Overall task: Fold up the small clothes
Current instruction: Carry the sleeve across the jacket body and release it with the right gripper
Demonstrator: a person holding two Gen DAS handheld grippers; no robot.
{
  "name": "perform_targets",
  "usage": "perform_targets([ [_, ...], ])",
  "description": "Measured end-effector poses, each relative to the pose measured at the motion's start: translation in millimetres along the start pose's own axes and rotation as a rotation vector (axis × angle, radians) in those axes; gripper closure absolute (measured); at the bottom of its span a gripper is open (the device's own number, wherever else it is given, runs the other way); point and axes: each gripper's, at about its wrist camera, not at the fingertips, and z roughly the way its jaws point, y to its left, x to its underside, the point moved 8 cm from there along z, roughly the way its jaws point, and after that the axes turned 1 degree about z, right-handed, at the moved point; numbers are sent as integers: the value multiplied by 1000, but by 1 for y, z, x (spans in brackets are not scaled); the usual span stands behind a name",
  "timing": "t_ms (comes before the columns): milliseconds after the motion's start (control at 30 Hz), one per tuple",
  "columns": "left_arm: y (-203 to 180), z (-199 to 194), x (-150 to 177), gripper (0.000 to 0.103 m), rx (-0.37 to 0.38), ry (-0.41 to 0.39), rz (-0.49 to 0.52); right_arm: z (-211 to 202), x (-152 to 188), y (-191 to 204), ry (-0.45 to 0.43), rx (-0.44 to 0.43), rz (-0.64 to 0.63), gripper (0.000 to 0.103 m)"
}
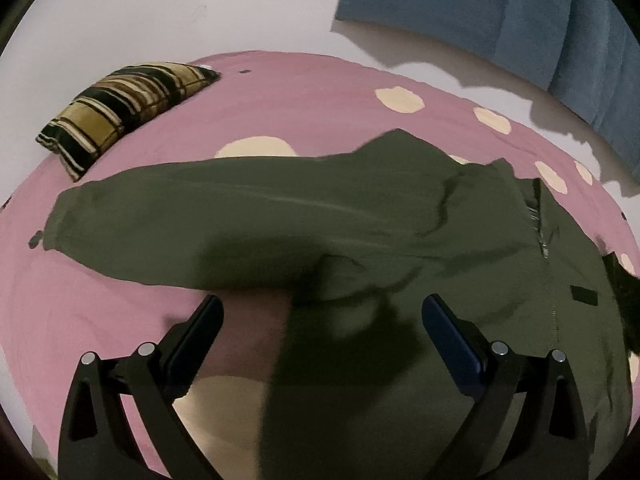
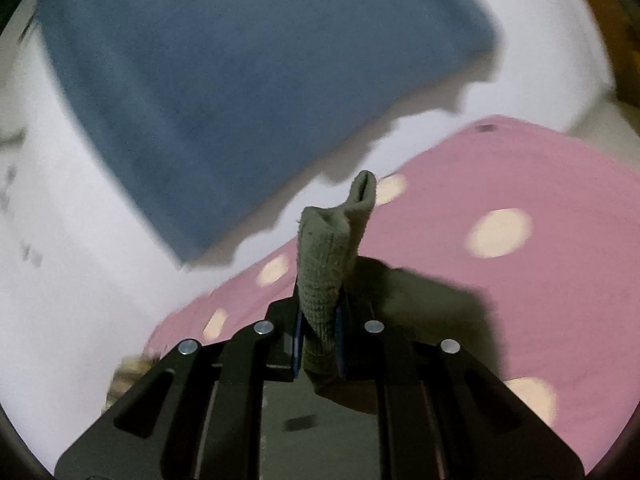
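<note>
Ribbed cuff (image 2: 320, 276) of the olive jacket (image 1: 280, 208) sits pinched in my right tool (image 2: 318, 344); my left tool (image 1: 320, 320) gapes wide above it.

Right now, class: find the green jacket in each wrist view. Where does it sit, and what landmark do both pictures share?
Left wrist: the green jacket lies spread across the middle of the picture, beyond the open left claw.
Right wrist: only its ribbed cuff shows, centre-bottom, pinched in the right claw.
Shared landmark: the pink spotted sheet.
</note>
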Motion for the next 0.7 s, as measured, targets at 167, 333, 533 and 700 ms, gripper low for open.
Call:
perform_targets([
  [167,18,-5,-1,4,-7,-18,15,59,65,103,122,-65,-179,91],
  [333,27,-7,-1,4,28,-18,-17,118,141,180,251,-118,-288,91],
  [533,32,-6,-2,4,41,-21,-32,133,229,215,368,-124,-405,91],
  [700,34,-4,0,4,55,-14,-42,165,279,224,468,-106,-479,91],
])
